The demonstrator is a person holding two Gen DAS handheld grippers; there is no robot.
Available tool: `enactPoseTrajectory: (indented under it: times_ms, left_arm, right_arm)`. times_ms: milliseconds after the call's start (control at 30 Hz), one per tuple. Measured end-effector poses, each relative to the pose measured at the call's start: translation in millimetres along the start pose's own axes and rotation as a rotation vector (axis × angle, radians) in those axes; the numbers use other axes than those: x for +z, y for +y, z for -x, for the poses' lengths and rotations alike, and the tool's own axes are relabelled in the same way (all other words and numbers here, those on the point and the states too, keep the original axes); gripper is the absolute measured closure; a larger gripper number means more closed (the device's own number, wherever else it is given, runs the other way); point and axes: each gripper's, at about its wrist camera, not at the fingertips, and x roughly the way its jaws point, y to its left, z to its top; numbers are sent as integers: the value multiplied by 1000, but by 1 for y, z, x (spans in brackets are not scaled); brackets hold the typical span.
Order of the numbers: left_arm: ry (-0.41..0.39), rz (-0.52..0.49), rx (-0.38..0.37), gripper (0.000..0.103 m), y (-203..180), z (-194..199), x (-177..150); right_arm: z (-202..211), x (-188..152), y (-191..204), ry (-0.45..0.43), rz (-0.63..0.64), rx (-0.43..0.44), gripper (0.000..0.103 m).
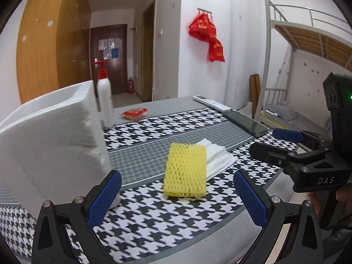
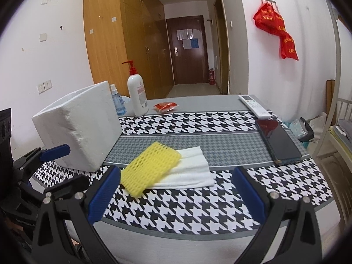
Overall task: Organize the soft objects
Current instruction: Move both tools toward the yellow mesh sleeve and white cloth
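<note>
Houndstooth-clothed table [image 2: 198, 206] in a dormitory room: left gripper [image 1: 177, 198] and right gripper [image 2: 176, 194] hover wide open and empty, yellow foam net [image 1: 186, 170] atop folded white towel [image 2: 193, 171] just ahead, styrofoam box [image 2: 81, 125] leftward, sorting apparently unstarted.

A yellow foam net sleeve [image 2: 151, 167] lies flat on the houndstooth cloth, overlapping the left part of a folded white towel [image 2: 191, 169]. Just left stands a white foam box [image 2: 79, 125] (open-topped, upright).
</note>
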Motion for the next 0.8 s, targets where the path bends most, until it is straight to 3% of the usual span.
enactPoseTrajectory:
  times_ms: [433,800]
  left_arm:
    - [102,11,-5,3,-1,-34,-2]
    - [185,8,-6,9,-4,-57,-4]
  right_arm:
    - [-31,-5,-21,89,-11,-13,0]
    - [-39,-4,-26,114,-8,-4,0]
